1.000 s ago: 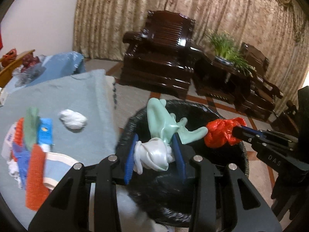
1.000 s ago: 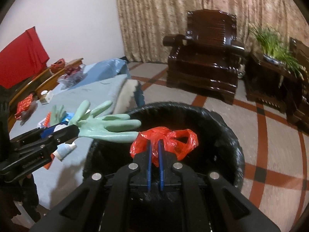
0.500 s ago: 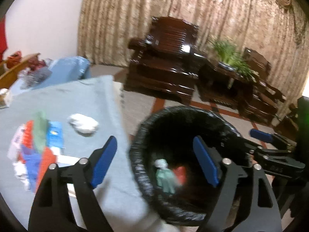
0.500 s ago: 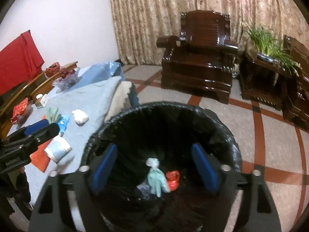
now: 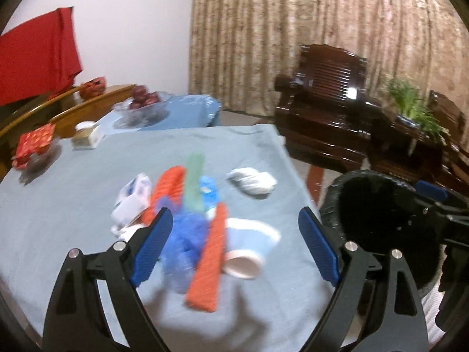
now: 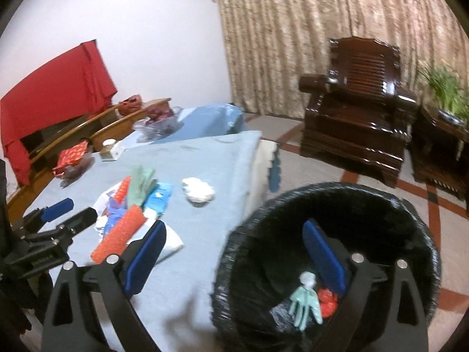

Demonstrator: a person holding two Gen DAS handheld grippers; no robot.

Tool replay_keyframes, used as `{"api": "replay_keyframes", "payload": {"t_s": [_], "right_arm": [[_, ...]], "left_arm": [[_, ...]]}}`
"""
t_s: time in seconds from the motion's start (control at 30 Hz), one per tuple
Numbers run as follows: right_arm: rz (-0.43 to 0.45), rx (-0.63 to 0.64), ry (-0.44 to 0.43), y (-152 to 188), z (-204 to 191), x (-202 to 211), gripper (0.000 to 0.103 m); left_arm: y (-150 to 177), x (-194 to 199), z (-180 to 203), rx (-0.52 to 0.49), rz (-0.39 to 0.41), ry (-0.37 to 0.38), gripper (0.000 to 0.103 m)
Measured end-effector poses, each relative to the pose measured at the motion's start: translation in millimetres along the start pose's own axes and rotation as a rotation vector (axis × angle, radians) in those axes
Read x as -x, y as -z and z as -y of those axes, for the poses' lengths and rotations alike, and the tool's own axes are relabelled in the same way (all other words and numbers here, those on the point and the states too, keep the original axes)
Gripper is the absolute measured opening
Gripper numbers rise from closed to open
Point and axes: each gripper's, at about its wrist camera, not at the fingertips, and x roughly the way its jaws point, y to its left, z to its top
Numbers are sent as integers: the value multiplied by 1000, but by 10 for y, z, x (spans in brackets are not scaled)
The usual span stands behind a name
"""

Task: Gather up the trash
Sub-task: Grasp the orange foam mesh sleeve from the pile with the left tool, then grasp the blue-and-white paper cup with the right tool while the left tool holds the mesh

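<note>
My left gripper [image 5: 234, 249] is open and empty above a pile of trash [image 5: 190, 202] on the blue-clothed table [image 5: 73, 205]: orange strips, a blue crumpled bag, a green glove, a paper cup [image 5: 246, 252]. A crumpled white tissue [image 5: 253, 182] lies beyond it. My right gripper [image 6: 234, 261] is open and empty over the near rim of the black-lined trash bin [image 6: 331, 205]. A green glove [image 6: 304, 302] and red plastic [image 6: 326, 300] lie in the bin. The bin [image 5: 378, 214] shows at right in the left wrist view.
A red packet [image 5: 33, 143], a small jar [image 5: 85, 135] and a bag of fruit [image 5: 140, 102] lie at the table's far side. Dark wooden armchairs [image 6: 357, 99] and a plant [image 5: 416, 111] stand beyond the bin. A red cloth [image 6: 52, 88] hangs at left.
Both grippers opened and dropped the green glove, white wad and red plastic into the bin. Both then swung left toward the table, the left one over the trash pile.
</note>
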Motion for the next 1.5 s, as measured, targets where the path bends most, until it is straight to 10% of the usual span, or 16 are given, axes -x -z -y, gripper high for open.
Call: {"api": "replay_keyframes", "payload": {"t_s": [0.43,0.8,1.5], "right_arm": [[-12,75,-31,148,-446,-269,92],[-44,85,-37,186,-483,-344,92],[-33,108,-111,137,-928,-467,91]], "left_arm": [[423,-270,-255,47,-87,-48,62],[575,-478,-200,35,-175,28,12],[275,115,-455,93,-48,-16,11]]}}
